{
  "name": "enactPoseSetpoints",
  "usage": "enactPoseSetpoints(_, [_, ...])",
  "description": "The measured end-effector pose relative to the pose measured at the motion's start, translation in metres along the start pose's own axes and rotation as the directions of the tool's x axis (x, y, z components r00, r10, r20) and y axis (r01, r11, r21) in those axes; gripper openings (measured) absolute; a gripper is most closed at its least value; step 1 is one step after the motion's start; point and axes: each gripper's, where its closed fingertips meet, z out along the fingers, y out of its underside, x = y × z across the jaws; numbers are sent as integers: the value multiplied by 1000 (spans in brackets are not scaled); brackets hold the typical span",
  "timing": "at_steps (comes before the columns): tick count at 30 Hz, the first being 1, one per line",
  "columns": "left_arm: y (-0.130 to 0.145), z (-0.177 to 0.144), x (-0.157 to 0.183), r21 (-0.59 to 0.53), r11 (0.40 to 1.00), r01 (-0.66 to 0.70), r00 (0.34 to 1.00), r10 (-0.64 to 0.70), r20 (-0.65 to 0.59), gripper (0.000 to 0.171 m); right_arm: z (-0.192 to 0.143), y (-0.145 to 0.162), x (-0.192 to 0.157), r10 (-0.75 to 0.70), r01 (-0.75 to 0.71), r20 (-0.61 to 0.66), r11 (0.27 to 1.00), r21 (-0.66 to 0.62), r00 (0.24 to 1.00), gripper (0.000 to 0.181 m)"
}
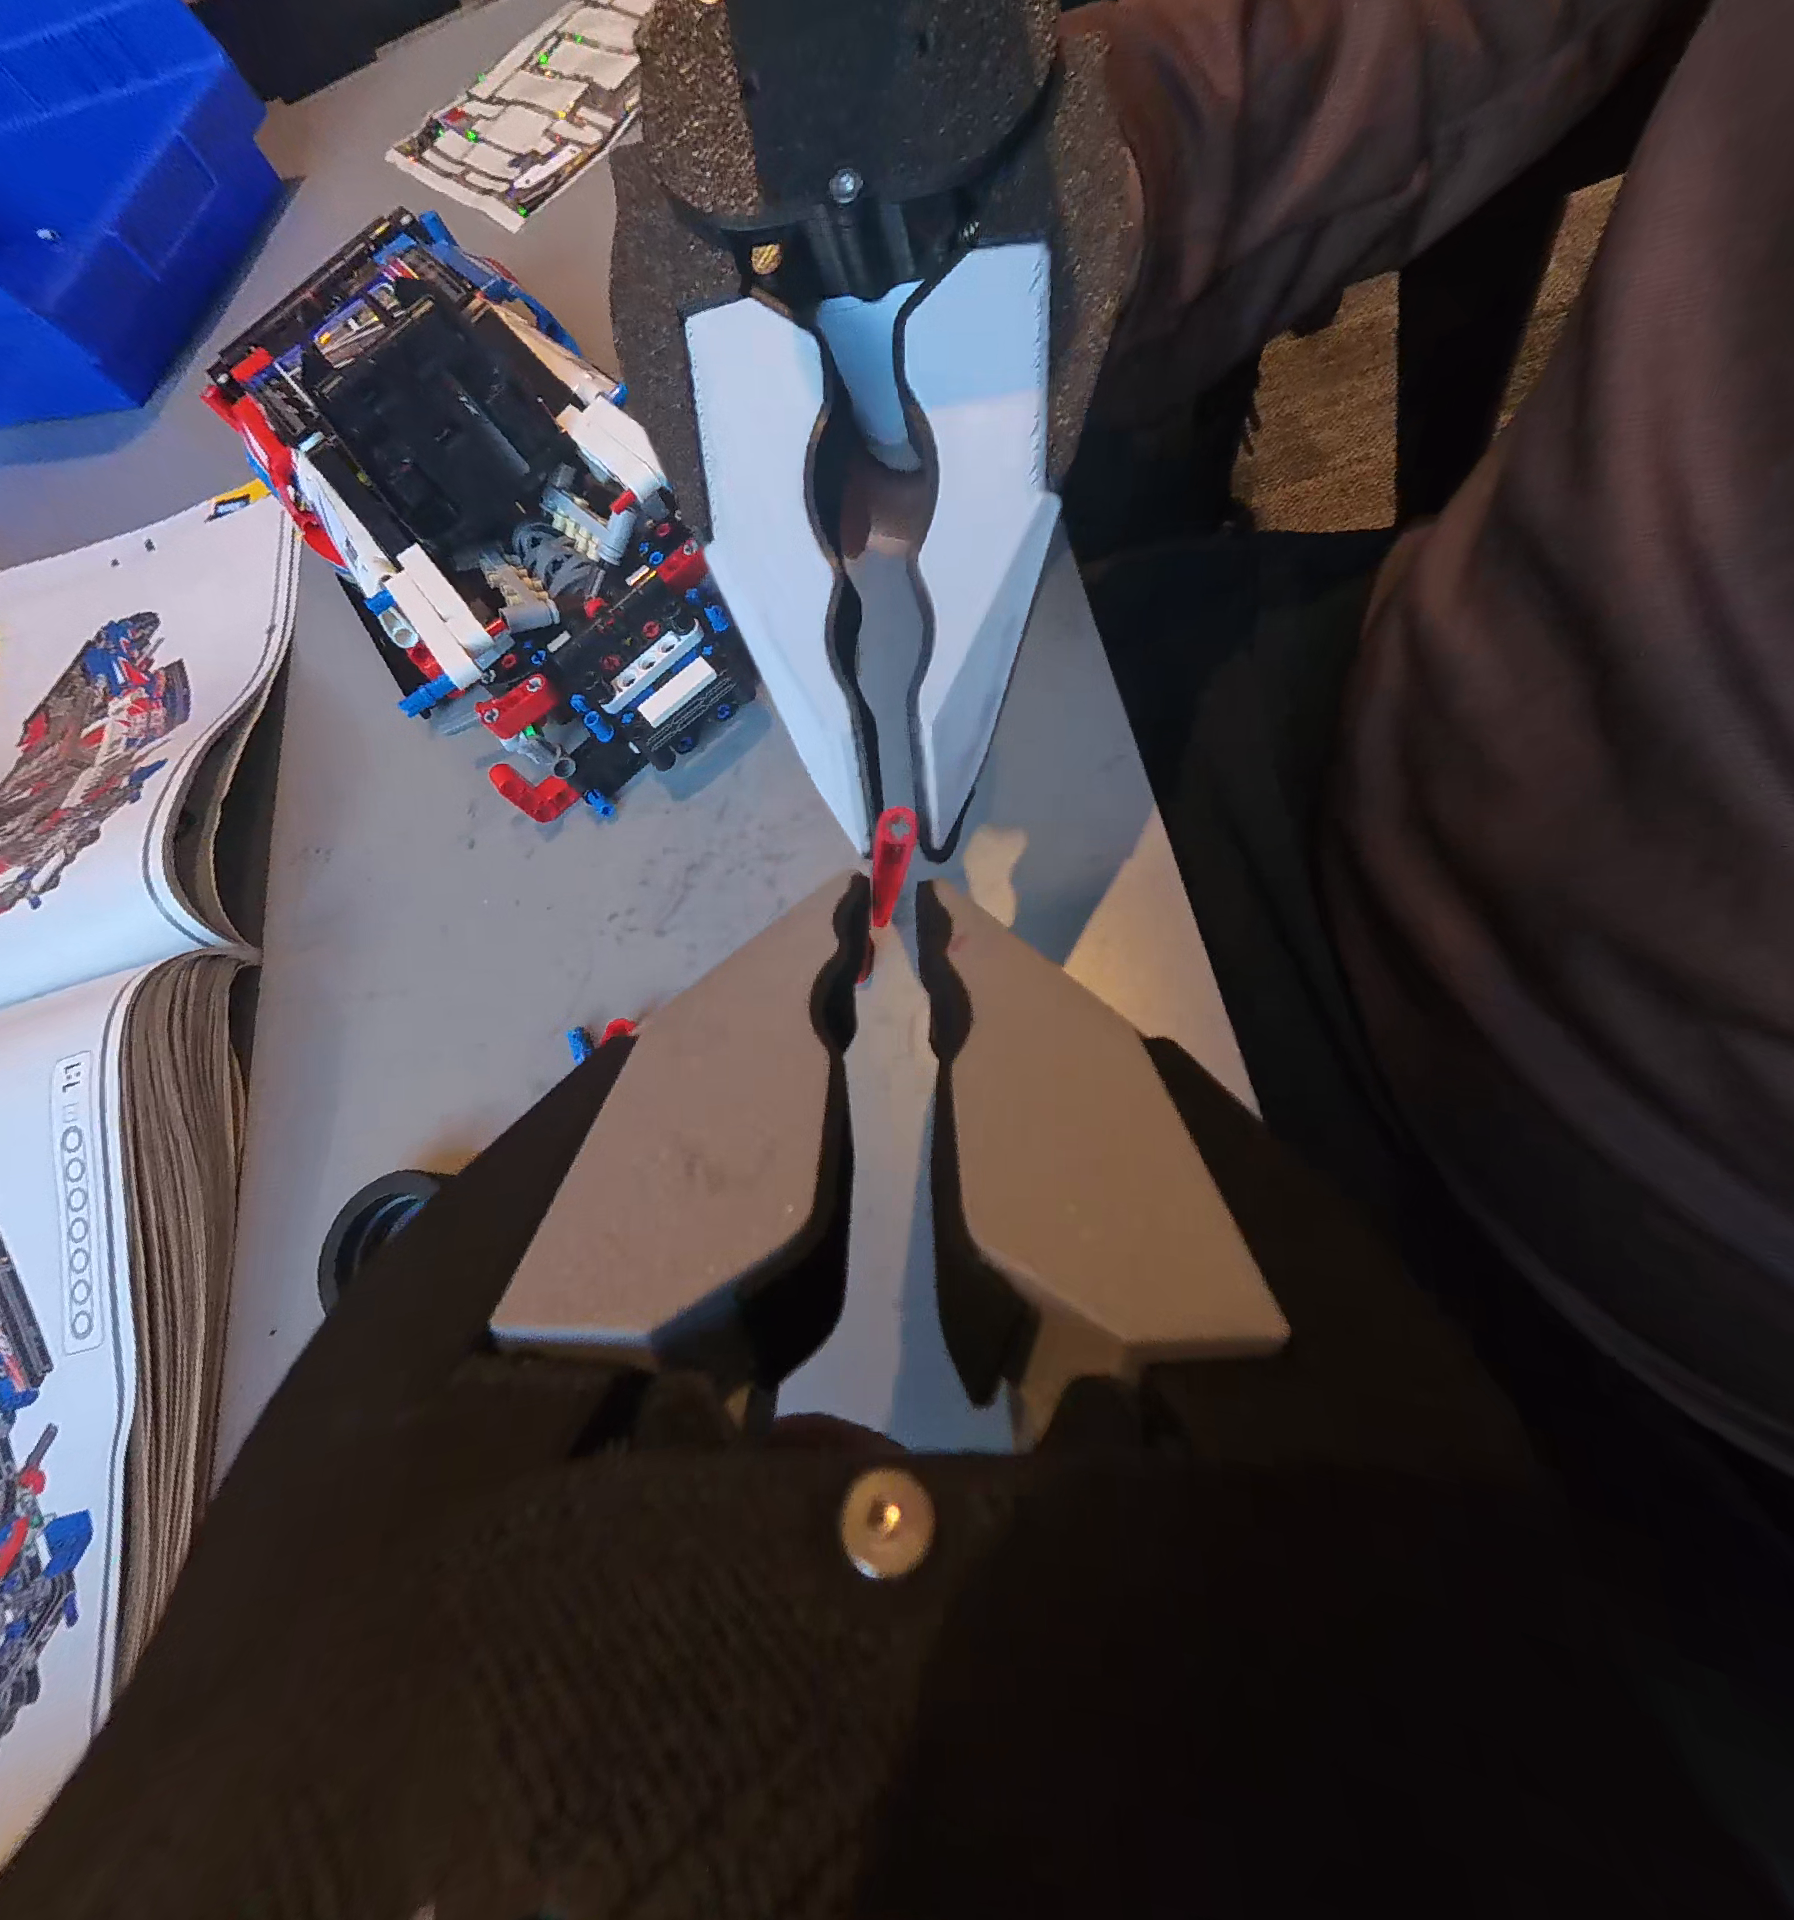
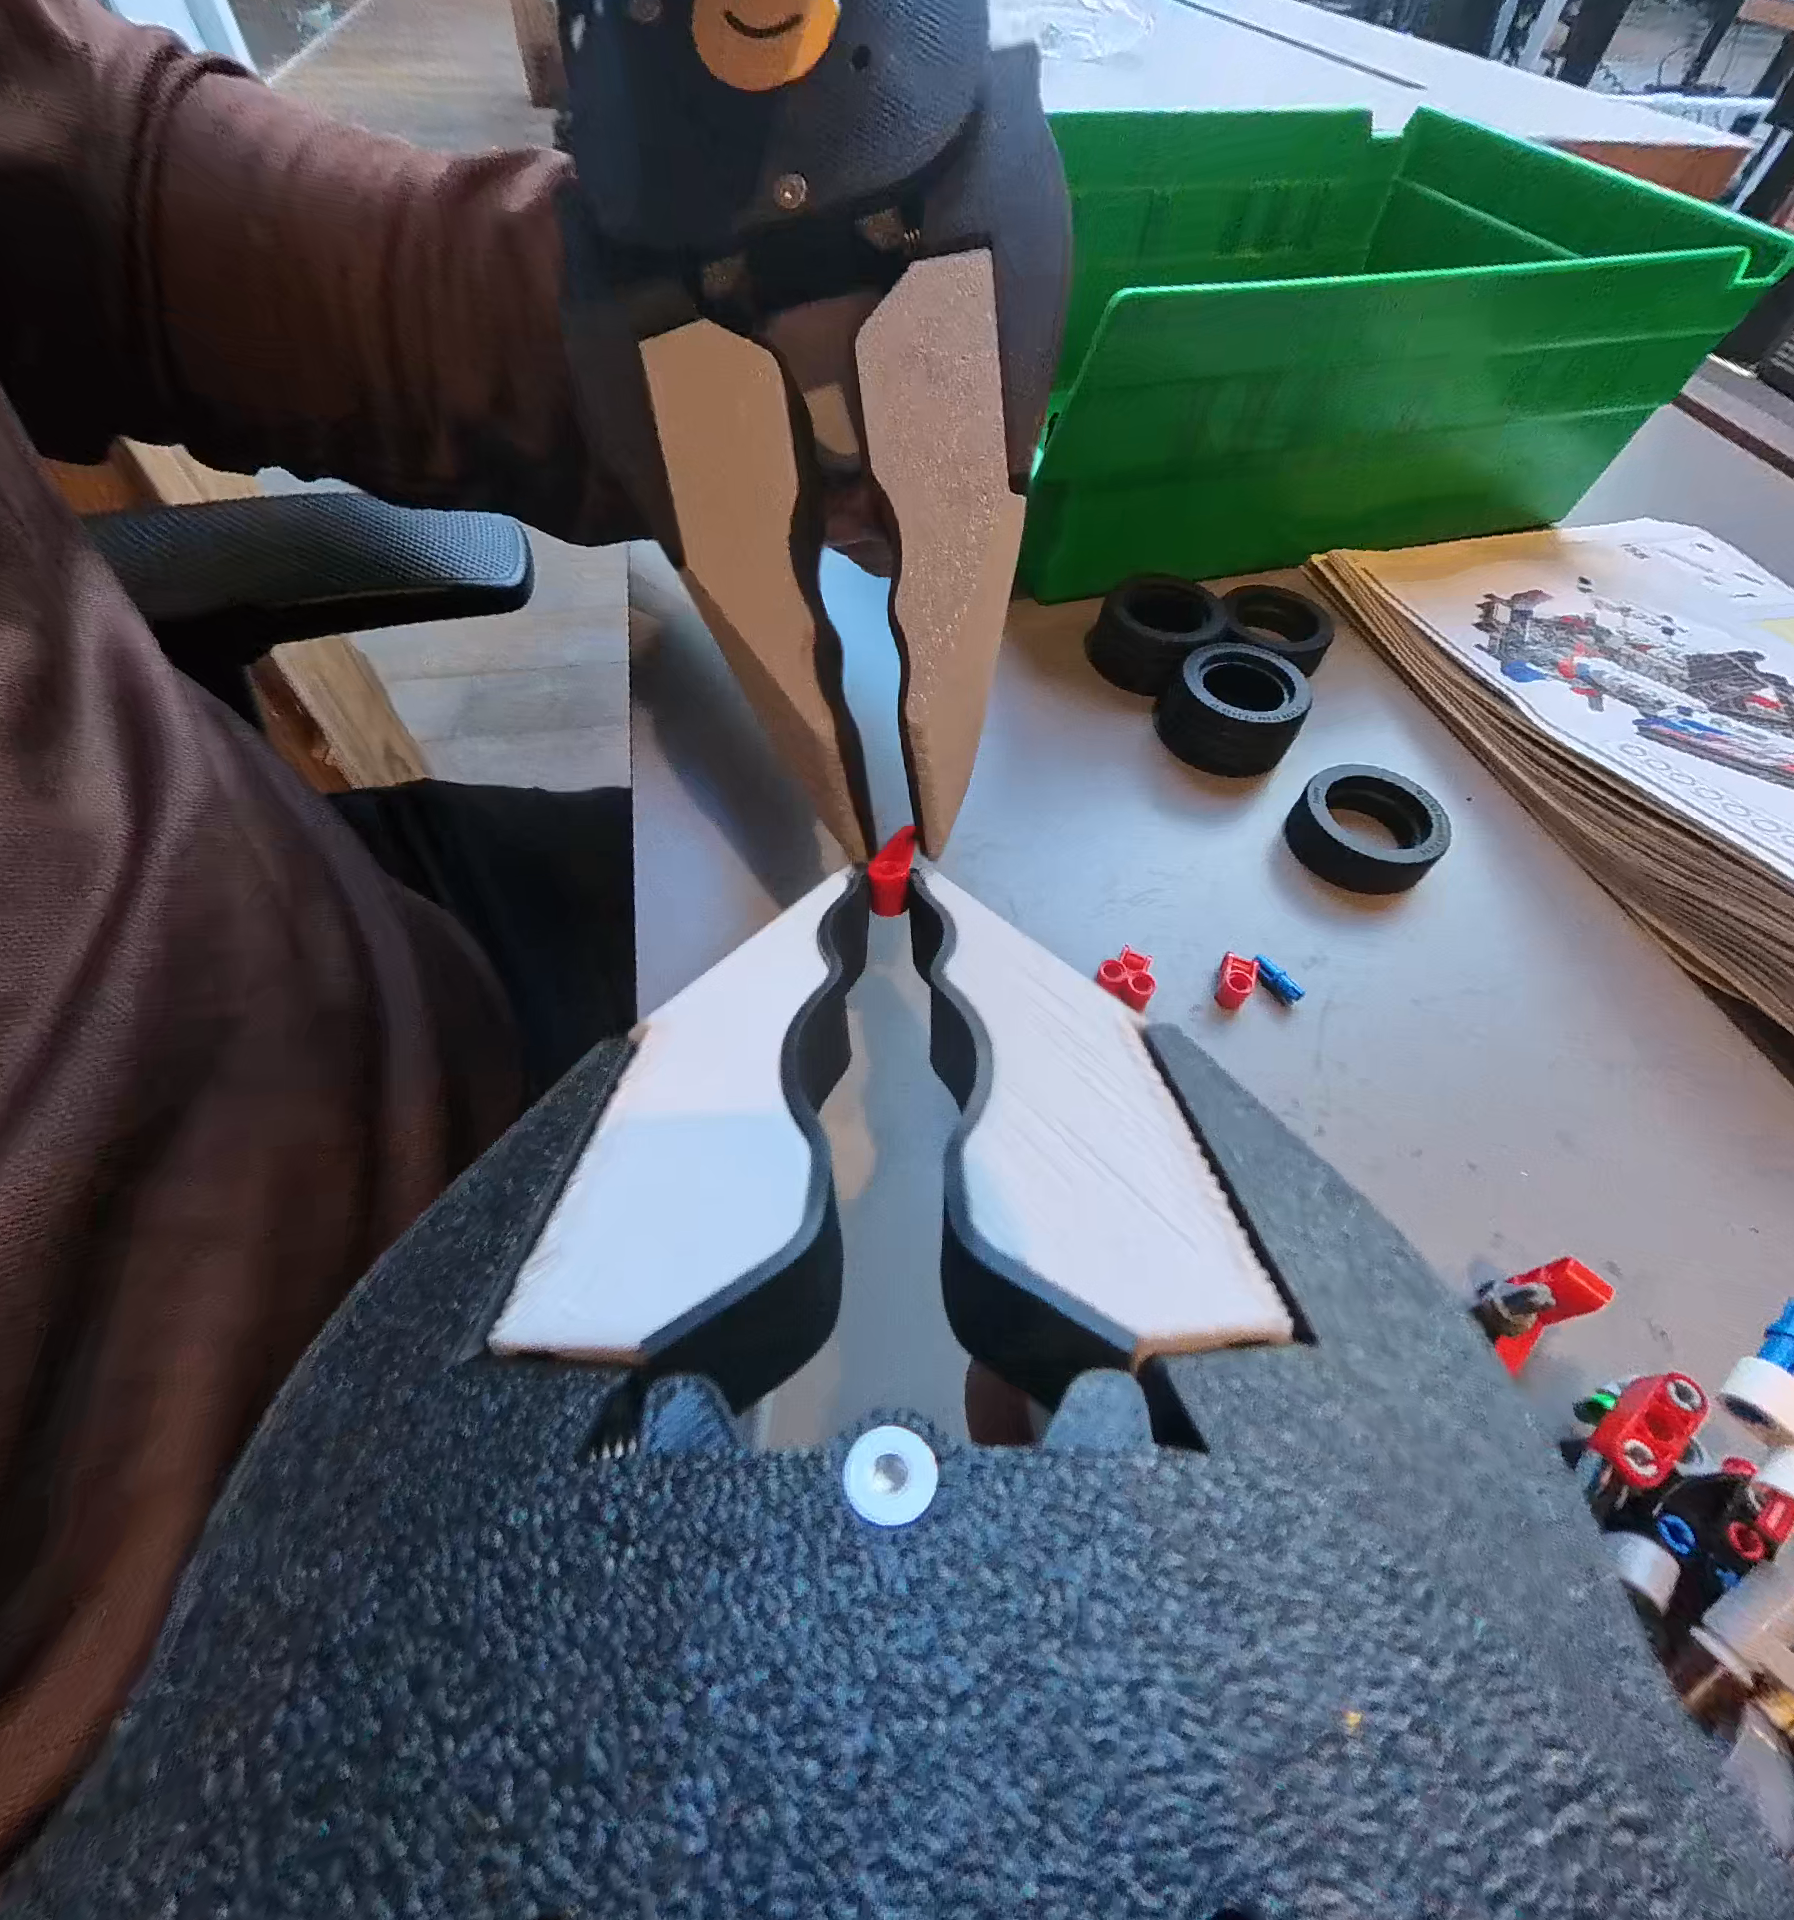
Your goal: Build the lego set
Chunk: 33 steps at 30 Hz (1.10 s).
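Red lego piece [image 1: 891,868] — pinched tip-to-tip between left hand-held gripper [image 1: 888,899], apparently right hand-held gripper [image 2: 885,883] too.

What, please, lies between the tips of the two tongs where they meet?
A small red lego piece sits between the left tongs and the right tongs, pinched from both ends; both wrist views show it.

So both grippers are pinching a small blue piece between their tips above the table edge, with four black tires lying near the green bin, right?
Not quite: the piece is red, not blue, as the right wrist view shows. The rest holds: left gripper, right gripper, tires, green bin.
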Motion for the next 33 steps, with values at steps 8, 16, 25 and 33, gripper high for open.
enactPoseSetpoints(8, [-6,1,-1,42,999,22,999,-21,-30,5,-3,-4,0,4,-4,17,999,36,1000,7])
enactPoseSetpoints(16, [5,8,-7,8,996,85,996,-85,11,2,-2,4,13,13,-14,-58,1000,-14,998,16])
enactPoseSetpoints(25, [39,19,-14,-168,978,124,992,-122,23,2,8,41,22,-47,7,-149,966,-260,988,19])
enactPoseSetpoints(33, [39,23,-18,-182,978,97,995,-95,16,3,7,34,28,-31,-1,-149,977,-211,988,11])
